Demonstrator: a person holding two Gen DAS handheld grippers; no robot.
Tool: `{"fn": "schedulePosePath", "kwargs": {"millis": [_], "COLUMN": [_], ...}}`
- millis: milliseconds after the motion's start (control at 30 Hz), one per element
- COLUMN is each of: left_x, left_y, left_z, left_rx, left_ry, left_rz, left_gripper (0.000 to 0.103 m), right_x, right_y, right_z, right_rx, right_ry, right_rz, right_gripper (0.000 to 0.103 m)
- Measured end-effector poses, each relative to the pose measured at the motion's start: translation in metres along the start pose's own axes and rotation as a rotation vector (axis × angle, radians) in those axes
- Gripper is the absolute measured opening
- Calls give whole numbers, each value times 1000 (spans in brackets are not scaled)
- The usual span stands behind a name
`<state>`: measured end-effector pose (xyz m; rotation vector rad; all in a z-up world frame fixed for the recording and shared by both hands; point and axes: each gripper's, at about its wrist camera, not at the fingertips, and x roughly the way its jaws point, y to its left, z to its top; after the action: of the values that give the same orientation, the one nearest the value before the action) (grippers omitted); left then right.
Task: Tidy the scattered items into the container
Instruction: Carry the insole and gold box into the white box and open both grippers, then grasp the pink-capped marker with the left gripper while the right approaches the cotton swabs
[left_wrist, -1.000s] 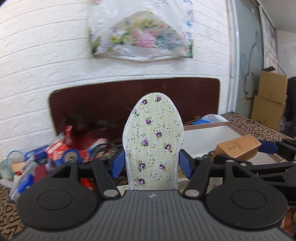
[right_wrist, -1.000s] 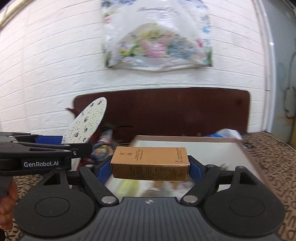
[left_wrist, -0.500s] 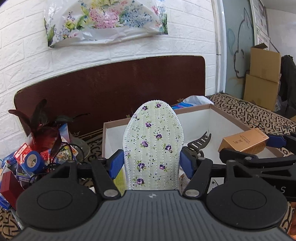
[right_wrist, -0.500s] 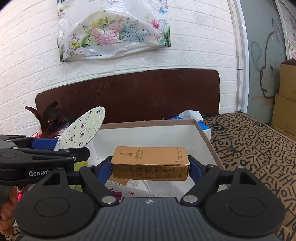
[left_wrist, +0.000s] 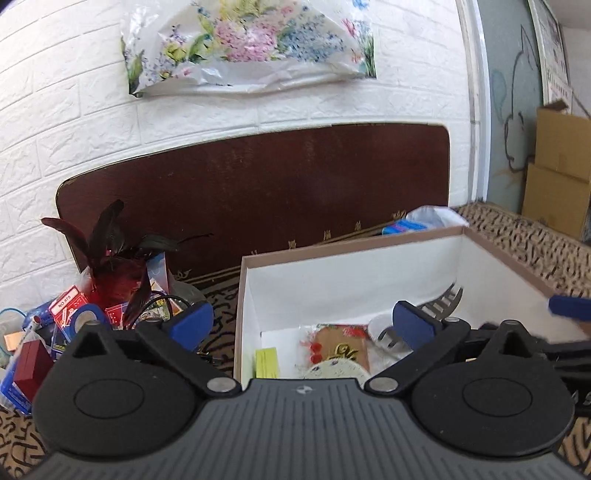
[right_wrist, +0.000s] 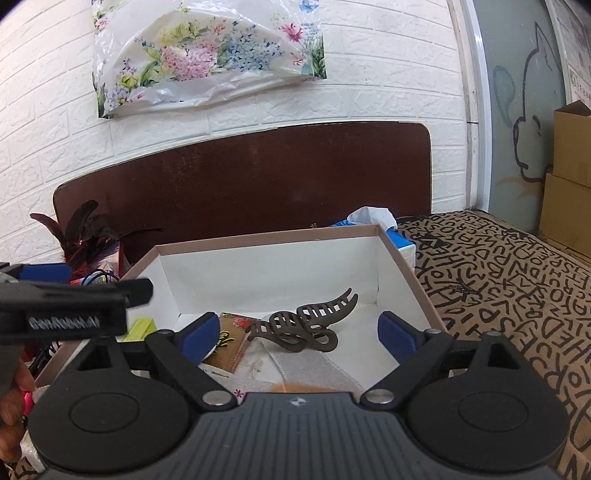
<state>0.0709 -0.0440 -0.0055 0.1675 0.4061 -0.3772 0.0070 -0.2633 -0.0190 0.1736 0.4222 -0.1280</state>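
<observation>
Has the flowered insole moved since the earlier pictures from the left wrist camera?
Yes. It stood upright between the jaws of the left gripper, reaching above the white box's far rim. Now the jaws are opening, and the insole lies low inside the box.

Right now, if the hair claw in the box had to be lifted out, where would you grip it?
Grip the hair claw across its looped middle, coming from above: it lies on its side on the cloth, and its toothed ends curve away thinly.
</observation>
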Motion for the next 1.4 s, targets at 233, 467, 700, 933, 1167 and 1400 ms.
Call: {"fn": "schedulePosePath", "kwargs": {"millis": [233, 467, 700, 933, 1167, 1400], "left_x": [-25, -50, -83, -102, -103, -84], "left_y": [19, 63, 119, 157, 181, 168], "left_z": [7, -14, -49, -78, -112, -138], "left_rx": [-13, -68, -173, -206, -247, -197], "left_ry": [-89, -88, -51, 1, 105, 252], "left_rz": [2, 65, 152, 228, 265, 310], "left_gripper": [103, 103, 103, 103, 103, 103], "right_x": [-12, -25, -36, -41, -50, -58], "right_y": [1, 24, 74, 130, 176, 189], "right_z": [-5, -13, -25, -34, -46, -50], "right_rx": [32, 44, 5, -52, -127, -161], "right_ry": [-17, -30, -34, -17, -11, 3], "right_rz": [9, 70, 178, 274, 327, 340], "right_gripper": [94, 94, 95, 95, 100, 100]}}
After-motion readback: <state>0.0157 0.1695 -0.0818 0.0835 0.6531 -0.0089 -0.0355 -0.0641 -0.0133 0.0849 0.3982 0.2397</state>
